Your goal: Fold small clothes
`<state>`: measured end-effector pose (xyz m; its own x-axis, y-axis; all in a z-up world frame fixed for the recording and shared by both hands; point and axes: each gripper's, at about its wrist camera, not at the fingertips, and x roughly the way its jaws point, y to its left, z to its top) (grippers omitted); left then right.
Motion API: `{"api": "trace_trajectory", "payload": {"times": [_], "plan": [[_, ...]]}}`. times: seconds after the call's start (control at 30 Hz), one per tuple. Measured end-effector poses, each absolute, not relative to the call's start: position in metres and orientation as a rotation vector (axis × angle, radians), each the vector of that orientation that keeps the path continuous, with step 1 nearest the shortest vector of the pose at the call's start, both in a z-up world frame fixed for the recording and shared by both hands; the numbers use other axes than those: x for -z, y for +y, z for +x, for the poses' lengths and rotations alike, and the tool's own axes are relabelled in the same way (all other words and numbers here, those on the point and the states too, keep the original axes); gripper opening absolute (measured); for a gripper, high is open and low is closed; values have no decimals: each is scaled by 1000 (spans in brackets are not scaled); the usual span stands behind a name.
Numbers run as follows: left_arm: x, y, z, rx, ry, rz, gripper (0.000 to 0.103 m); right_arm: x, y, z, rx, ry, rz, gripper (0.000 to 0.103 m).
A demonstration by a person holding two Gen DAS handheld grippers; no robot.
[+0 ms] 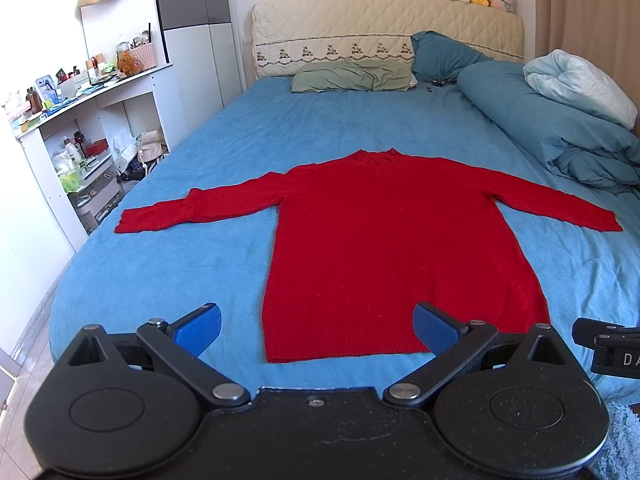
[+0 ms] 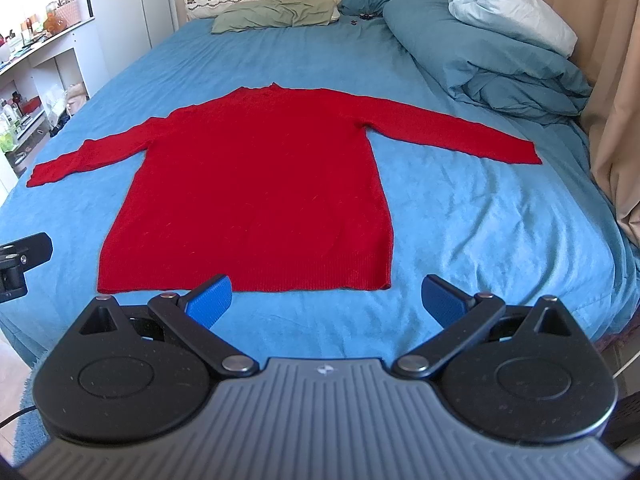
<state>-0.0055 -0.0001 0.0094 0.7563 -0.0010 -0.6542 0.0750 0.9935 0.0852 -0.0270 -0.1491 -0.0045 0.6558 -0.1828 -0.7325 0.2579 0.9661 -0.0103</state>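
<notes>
A red long-sleeved sweater (image 1: 384, 240) lies flat on the blue bed sheet (image 1: 192, 264), collar toward the headboard, both sleeves spread out to the sides. It also shows in the right wrist view (image 2: 256, 196). My left gripper (image 1: 316, 328) is open and empty, hovering near the sweater's hem at its left part. My right gripper (image 2: 326, 304) is open and empty, just in front of the hem's right corner. Part of the right gripper (image 1: 608, 348) shows at the right edge of the left wrist view, and part of the left gripper (image 2: 20, 264) at the left edge of the right wrist view.
A green pillow (image 1: 352, 76) and a blue pillow (image 1: 444, 56) lie by the headboard (image 1: 360, 28). A bundled blue duvet (image 1: 560, 128) with a pale one on top fills the bed's right side. A cluttered white shelf unit (image 1: 80, 140) stands left of the bed. A beige curtain (image 2: 616, 100) hangs at right.
</notes>
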Motion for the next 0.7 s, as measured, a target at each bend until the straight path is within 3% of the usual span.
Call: {"api": "trace_trajectory", "payload": {"times": [0.7], "plan": [[-8,-1,-6,47,708,102,103,2,-148,-27,242,821,89,103]]}}
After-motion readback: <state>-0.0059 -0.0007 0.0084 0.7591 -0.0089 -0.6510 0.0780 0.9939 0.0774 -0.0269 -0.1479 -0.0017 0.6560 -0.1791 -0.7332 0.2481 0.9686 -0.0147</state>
